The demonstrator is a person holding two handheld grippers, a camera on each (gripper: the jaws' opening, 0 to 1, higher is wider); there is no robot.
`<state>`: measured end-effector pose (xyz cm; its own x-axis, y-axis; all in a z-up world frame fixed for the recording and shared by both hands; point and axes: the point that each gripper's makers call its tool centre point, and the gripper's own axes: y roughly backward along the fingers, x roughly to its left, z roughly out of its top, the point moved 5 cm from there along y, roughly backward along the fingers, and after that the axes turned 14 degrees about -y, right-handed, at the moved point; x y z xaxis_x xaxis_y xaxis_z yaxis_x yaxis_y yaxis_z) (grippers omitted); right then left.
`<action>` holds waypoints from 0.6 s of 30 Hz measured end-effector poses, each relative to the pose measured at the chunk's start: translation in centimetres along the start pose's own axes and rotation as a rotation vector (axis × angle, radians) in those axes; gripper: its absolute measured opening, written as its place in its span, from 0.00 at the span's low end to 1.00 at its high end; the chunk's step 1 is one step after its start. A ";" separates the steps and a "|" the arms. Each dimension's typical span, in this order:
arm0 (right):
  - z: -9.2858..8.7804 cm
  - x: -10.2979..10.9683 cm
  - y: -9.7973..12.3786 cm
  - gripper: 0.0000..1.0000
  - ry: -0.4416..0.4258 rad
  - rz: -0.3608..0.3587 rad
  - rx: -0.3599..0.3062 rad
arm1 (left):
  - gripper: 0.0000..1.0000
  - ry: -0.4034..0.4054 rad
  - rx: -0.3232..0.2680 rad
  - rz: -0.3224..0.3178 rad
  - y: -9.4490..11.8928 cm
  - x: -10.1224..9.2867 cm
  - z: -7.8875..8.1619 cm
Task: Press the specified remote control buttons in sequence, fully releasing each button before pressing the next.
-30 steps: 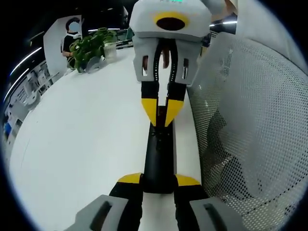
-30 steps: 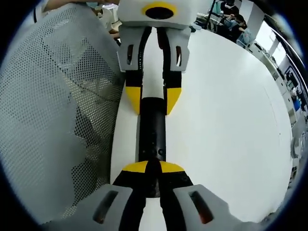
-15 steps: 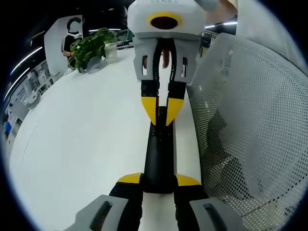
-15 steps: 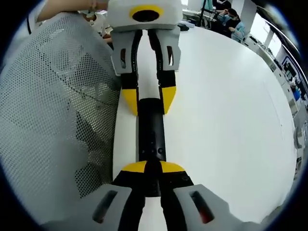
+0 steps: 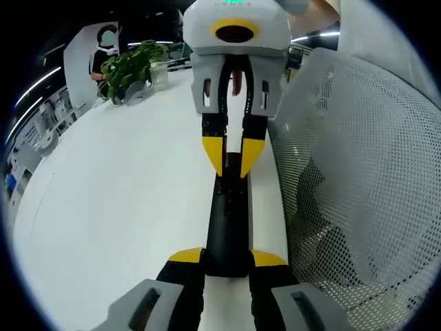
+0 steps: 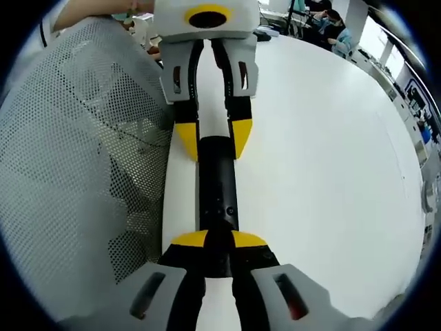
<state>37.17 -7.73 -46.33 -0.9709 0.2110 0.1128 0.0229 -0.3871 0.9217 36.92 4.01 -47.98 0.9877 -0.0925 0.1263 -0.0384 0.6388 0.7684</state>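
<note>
A slim black remote (image 5: 227, 221) lies on the white table (image 5: 117, 193), close to its edge. My left gripper (image 5: 227, 258) is shut on one end of the remote, one yellow-tipped jaw on each long side. My right gripper (image 5: 233, 162) comes from the opposite end, its tips close together and resting on the remote's top face. In the right gripper view the remote (image 6: 217, 186) runs from my right gripper (image 6: 210, 238) up to the left gripper (image 6: 212, 138), which straddles the far end. Small buttons show on the remote just ahead of the right tips.
A white perforated mesh chair back (image 5: 358, 179) stands right beside the table edge next to the remote, also visible as mesh (image 6: 76, 172). A potted plant (image 5: 127, 69) sits at the table's far end. People sit beyond the table (image 6: 331, 24).
The right gripper has shifted slightly along the remote's top. The left gripper keeps the same hold and the remote has not moved.
</note>
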 end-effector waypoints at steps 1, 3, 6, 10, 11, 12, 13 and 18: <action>0.1 0.0 -0.1 0.10 0.003 -0.002 0.006 | 0.24 0.000 0.000 0.000 0.0 0.0 0.0; 0.1 0.1 -0.2 0.10 0.007 -0.008 0.017 | 0.24 -0.002 0.002 0.000 0.0 0.0 0.0; 0.1 0.1 -0.1 0.09 0.005 -0.015 0.014 | 0.24 -0.006 0.006 -0.001 0.0 0.0 0.0; 0.1 0.3 -0.1 0.09 0.016 -0.033 0.017 | 0.24 -0.010 0.009 -0.002 0.0 0.0 0.0; 0.1 0.2 -0.1 0.09 0.010 -0.035 0.012 | 0.24 -0.011 0.009 -0.002 0.0 0.0 0.0; 0.0 0.1 -0.1 0.09 -0.010 -0.030 0.002 | 0.24 -0.012 0.010 -0.002 0.0 0.0 0.0; 0.0 0.0 0.0 0.09 -0.014 -0.026 -0.002 | 0.24 -0.012 0.011 -0.003 -0.1 0.0 0.0; 0.0 0.0 0.1 0.10 -0.016 -0.017 -0.009 | 0.24 -0.011 -0.001 -0.002 -0.1 0.0 -0.1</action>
<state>37.14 -7.75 -46.28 -0.9674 0.2316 0.1028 0.0040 -0.3918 0.9201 36.95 4.07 -48.10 0.9860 -0.1021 0.1316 -0.0363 0.6395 0.7680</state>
